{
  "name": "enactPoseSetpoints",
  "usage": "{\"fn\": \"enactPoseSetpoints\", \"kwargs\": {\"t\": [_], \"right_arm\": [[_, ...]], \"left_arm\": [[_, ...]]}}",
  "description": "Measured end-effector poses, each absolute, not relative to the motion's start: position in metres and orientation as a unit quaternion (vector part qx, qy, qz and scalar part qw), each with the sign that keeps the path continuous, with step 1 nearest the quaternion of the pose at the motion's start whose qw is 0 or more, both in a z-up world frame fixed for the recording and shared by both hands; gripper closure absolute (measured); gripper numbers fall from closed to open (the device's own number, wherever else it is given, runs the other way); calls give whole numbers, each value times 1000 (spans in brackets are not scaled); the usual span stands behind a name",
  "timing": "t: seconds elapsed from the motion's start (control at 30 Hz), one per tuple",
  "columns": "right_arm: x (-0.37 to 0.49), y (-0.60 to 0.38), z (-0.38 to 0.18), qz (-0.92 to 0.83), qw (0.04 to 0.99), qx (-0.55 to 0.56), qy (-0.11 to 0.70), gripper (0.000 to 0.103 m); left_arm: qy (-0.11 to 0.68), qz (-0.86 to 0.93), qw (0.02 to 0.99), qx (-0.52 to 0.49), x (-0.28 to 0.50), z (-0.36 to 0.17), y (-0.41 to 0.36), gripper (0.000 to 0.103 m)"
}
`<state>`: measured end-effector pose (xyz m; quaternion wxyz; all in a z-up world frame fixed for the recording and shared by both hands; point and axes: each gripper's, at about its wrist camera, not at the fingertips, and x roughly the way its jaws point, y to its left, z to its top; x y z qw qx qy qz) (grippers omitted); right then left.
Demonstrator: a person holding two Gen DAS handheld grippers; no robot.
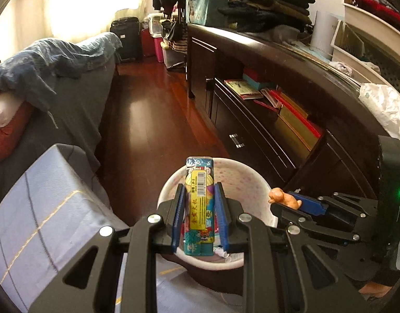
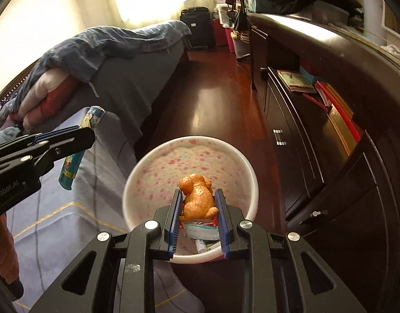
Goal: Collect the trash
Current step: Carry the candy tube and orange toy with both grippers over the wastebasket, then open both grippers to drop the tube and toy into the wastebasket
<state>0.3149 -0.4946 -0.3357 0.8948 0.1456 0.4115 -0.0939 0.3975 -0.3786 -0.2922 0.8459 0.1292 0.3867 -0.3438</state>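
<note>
The left gripper [image 1: 199, 203] holds a long teal wrapper [image 1: 200, 203] with a yellow label, squeezed tight between its blue pads [image 1: 179, 216]. The right gripper [image 2: 197, 203] holds a small orange toy dog [image 2: 197, 195], pinched tight between its pads too. Both grippers hang over a white bin [image 2: 137, 180] with pink spots inside. The bin stands on the dark wood floor [image 1: 147, 109]. In the left wrist view the wrapper sits over the near half of the bin, inside its rim. In the right wrist view the dog is above the near side of the bin, also inside the rim. Some bits of trash [image 2: 202, 234] already lie at the bottom, but they are partly hidden, so it is hard to say what they are. The bin's left edge is close to a bed [image 1: 38, 208] with a pale blue checked sheet. On the right, a long dark cabinet [image 1: 265, 135] with drawers and books runs along the floor, near the bin's right edge. The floor between the bed and the cabinet is a narrow open lane that goes back toward a black suitcase [image 1: 125, 36] under the bright window. The two grippers are side by side and apart, with the left one closer to the bed.
</note>
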Motion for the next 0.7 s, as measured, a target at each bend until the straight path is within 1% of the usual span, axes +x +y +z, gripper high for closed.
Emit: {"fn": "enactPoseSetpoints", "kwargs": {"t": [0.27,0.33,0.37,0.4,0.43,0.5,0.53,0.6,0.63,0.7], "right_arm": [[335,-501,-360,-106,886,137,429,77],[339,-501,-365,-110,885,129,433,76],[342,-502,-367,-113,884,127,435,76],[343,-502,-370,-113,884,127,437,73],[345,-502,-371,-113,883,127,439,71],[346,-502,-374,-117,882,126,439,63],[346,-502,-375,-119,882,125,439,61],[346,-502,-375,-120,883,128,436,51],[347,-502,-374,-119,883,129,435,50],[347,-500,-373,-121,883,127,436,48]], "left_arm": [[419,-334,836,115,422,-320,-390,78],[423,-334,835,110,426,-324,-390,73],[423,-333,836,106,429,-325,-389,64],[422,-332,838,102,431,-325,-388,56],[420,-330,840,97,432,-325,-386,54],[418,-328,842,94,434,-325,-384,46],[416,-327,844,91,435,-324,-383,44],[415,-326,845,87,437,-322,-381,40],[414,-326,846,84,437,-321,-380,38],[411,-324,848,80,436,-319,-377,32]]}}
